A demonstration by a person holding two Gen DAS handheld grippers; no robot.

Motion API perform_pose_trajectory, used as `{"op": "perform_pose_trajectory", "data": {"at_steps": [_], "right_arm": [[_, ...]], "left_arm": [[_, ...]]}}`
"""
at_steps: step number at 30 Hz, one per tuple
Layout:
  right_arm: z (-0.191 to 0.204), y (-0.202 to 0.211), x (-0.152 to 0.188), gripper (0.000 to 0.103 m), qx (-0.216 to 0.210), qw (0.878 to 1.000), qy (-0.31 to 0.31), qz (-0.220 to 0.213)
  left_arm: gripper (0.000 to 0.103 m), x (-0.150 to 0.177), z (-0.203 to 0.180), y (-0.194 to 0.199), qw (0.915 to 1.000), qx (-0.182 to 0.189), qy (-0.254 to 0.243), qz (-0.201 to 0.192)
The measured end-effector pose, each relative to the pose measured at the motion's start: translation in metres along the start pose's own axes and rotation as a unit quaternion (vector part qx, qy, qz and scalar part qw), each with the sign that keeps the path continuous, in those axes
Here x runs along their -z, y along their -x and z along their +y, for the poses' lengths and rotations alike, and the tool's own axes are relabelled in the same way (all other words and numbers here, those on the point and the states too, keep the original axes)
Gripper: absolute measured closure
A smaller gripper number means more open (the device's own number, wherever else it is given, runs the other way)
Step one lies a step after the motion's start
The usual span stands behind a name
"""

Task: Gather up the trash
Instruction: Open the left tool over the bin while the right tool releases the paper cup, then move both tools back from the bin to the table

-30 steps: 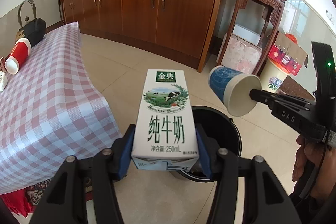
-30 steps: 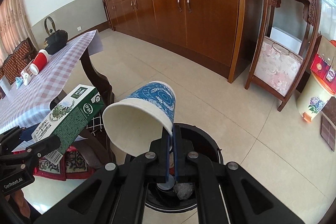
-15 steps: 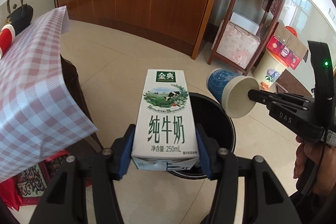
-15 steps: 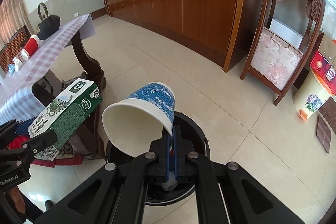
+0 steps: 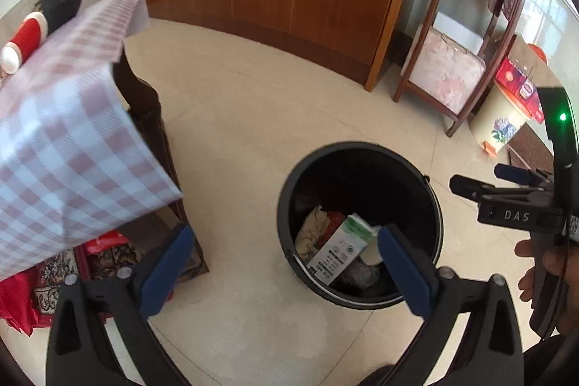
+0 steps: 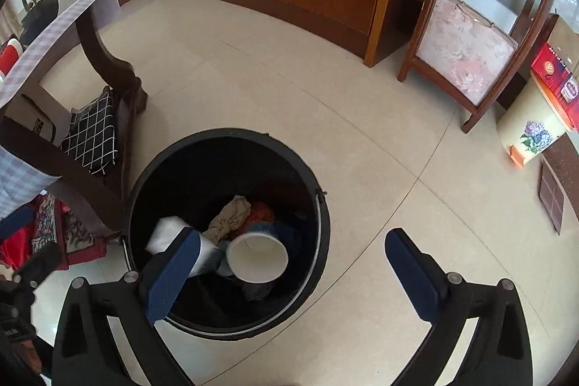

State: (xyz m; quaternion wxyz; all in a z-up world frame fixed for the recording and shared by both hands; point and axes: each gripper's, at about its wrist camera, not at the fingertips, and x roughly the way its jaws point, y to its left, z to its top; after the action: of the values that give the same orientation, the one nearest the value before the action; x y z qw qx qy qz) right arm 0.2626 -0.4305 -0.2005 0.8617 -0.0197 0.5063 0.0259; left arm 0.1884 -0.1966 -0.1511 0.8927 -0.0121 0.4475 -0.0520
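left gripper [image 5: 282,263] jaws opening, spread wide, nothing btwn them, above black bin [image 5: 289,176] on floor. right gripper [image 6: 289,263] jaws opening too, wide, empty, over same bin. milk box [image 5: 338,250] lies tilted in bin near front wall, on other trash. paper cup [image 6: 257,257] in bin too, mouth up, beside crumpled brown paper [image 6: 231,217].

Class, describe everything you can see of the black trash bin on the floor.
The black trash bin is round, upright and lidless, apparently plastic, with a thin metal handle folded along its rim. It stands on the beige tiled floor beside the table leg. Inside lie a milk carton, a paper cup with its mouth upward, crumpled brown paper and other scraps. Neither gripper touches it.
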Motion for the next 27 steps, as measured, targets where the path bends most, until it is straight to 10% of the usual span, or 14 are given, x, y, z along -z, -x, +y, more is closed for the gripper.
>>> {"op": "perform_pose_trajectory", "data": {"at_steps": [27], "right_arm": [[0.143, 0.085, -0.012, 0.0, -0.028, 0.99, 0.103, -0.096]], "left_arm": [[0.0, 0.012, 0.125, 0.083, 0.9934, -0.054, 0.08, -0.062]]}}
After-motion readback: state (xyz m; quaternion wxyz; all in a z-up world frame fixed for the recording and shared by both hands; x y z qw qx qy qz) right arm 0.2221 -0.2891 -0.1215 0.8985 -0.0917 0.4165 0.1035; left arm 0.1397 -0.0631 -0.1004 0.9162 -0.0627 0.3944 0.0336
